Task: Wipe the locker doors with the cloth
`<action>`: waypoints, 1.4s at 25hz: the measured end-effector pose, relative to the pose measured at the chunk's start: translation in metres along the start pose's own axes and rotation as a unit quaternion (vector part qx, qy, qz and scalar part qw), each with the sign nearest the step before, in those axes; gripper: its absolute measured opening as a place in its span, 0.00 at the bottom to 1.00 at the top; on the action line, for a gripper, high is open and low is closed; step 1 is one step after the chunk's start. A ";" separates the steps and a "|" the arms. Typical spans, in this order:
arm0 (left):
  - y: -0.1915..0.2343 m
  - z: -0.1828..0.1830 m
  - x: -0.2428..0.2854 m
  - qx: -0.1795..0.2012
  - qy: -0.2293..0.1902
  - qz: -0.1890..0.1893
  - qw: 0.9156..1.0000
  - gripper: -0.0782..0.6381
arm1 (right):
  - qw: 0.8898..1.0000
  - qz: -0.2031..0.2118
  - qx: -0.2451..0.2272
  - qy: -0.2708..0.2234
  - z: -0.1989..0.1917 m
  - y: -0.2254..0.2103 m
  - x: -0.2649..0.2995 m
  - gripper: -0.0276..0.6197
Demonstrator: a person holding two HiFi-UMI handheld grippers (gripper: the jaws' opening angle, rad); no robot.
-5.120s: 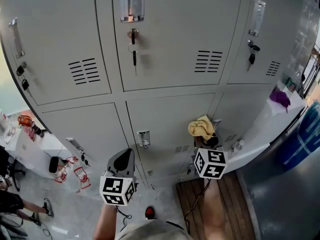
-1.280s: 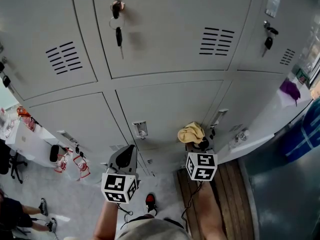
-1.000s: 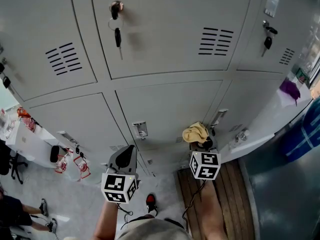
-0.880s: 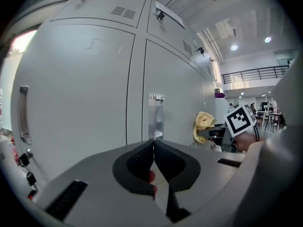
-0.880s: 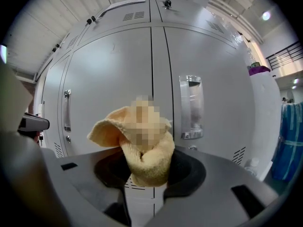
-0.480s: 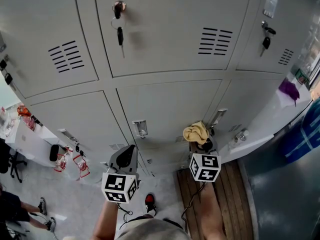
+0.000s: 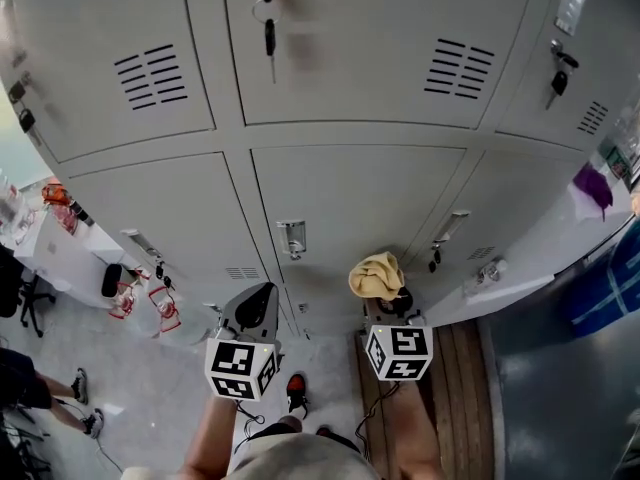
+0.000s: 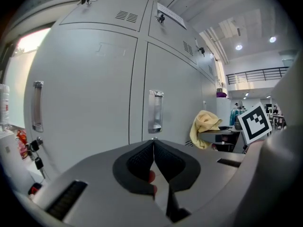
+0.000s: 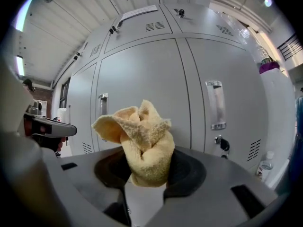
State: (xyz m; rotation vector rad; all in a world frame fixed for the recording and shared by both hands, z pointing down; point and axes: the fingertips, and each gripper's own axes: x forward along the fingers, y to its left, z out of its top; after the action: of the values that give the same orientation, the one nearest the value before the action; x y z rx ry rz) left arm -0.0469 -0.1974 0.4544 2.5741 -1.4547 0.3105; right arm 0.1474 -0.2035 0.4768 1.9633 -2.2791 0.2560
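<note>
Grey locker doors fill the head view; the lower middle door (image 7: 350, 208) with its handle (image 7: 292, 238) faces me. My right gripper (image 7: 384, 296) is shut on a bunched yellow cloth (image 7: 376, 275), held just in front of that door's lower right part. In the right gripper view the cloth (image 9: 142, 141) sticks up between the jaws of the right gripper (image 9: 147, 167), with a door (image 9: 142, 74) behind it. My left gripper (image 7: 251, 313) hangs lower left, shut and empty; in its own view the left gripper (image 8: 153, 143) has its jaw tips meeting, with the cloth (image 8: 204, 126) off to the right.
Keys (image 7: 268, 28) hang from the upper locks. A white table (image 7: 60, 258) with small items stands at the left, and a white counter (image 7: 560, 258) with a purple thing (image 7: 593, 183) at the right. Wooden boards (image 7: 450, 388) and a blue bin (image 7: 615, 288) lie below right.
The right gripper with the cloth has shifted a little left and down in the head view. The lockers sit slightly higher in the frame. The left gripper has hardly moved.
</note>
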 end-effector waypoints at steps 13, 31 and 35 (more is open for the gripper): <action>0.041 -0.037 -0.028 -0.031 0.021 0.071 0.997 0.14 | 0.991 0.127 -0.009 0.033 -0.038 0.106 0.030 0.33; 0.093 -0.067 -0.051 -0.055 0.036 0.136 0.989 0.14 | 0.978 0.198 -0.018 0.066 -0.070 0.174 0.078 0.33; 0.097 -0.067 -0.051 -0.055 0.038 0.140 0.988 0.14 | 0.978 0.195 -0.011 0.069 -0.072 0.174 0.085 0.33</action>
State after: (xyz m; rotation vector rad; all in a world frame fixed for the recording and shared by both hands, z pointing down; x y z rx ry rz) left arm -0.1625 -0.1884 0.5103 2.2468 -1.7537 0.3488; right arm -0.0385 -0.2461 0.5565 1.4219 -2.5392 0.3885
